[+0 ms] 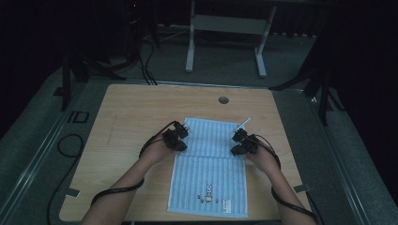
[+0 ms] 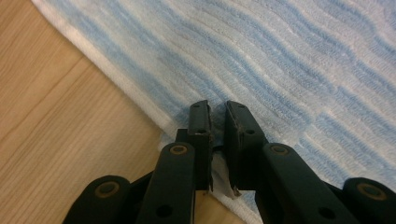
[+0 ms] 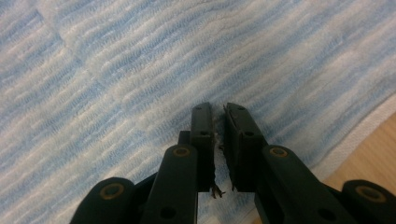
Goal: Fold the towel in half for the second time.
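Two black handheld grippers are set down on a blue-and-white striped towel [image 1: 209,164] that is spread on a wooden table [image 1: 126,117]. The left gripper [image 1: 180,136] is placed at the towel's left edge, about halfway along its length. In the left gripper view its jaws are drawn nearly together, with the white hem of the towel [image 2: 140,100] running just under and between them; whether the cloth is truly pinched cannot be told. The right gripper [image 1: 237,143] is placed at the towel's right edge, level with the left one. In the right gripper view its jaws are likewise drawn nearly together over the striped cloth [image 3: 140,84], with frayed threads seen in the narrow gap; a firm hold cannot be confirmed. In the high view the far part of the towel is seen folded over, with a crease line running across between the two grippers. A small printed mark and label [image 1: 211,197] are seen near the towel's near edge. A round hole [image 1: 224,100] is seen in the table beyond the towel.
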